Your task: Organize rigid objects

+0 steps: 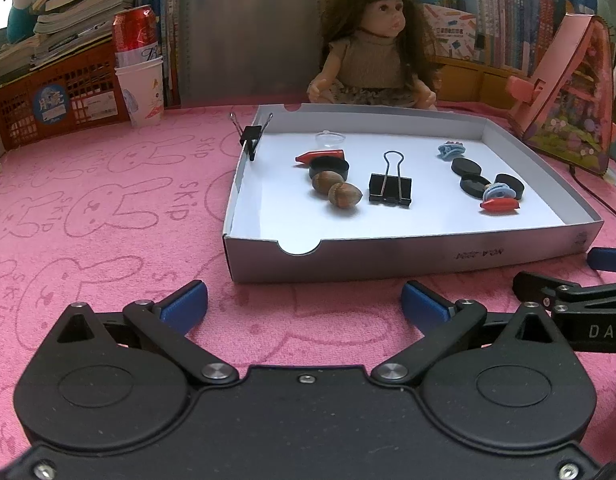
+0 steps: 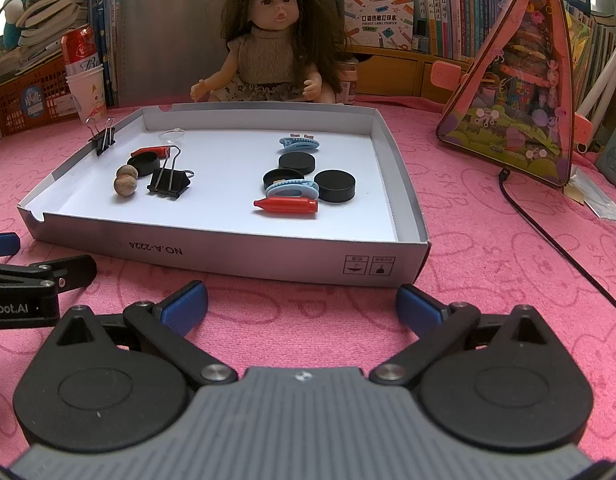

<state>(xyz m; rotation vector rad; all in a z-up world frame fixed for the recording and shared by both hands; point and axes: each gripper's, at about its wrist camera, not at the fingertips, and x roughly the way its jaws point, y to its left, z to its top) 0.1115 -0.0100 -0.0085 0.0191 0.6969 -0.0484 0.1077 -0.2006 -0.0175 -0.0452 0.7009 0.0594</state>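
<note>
Both hand-held grippers (image 1: 304, 306) (image 2: 302, 306) wide, empty.

Shallow white cardboard tray (image 2: 228, 248) lies flat on pink surface, centre of frame. Left group: small black binder clip (image 2: 102, 136) clamped on tray's left wall, red crayon-like piece (image 2: 150, 151), open black round cap (image 2: 143, 163), two brown nuts (image 2: 126, 181) touching, big black binder clip (image 2: 170, 181) w/ wire handles up. Clear small disc (image 2: 172, 134) near back. Right group: two blue hair clips (image 2: 299, 143), three black round caps (image 2: 335, 185), one open side up, second red piece (image 2: 287, 204) lying frontmost.
</note>
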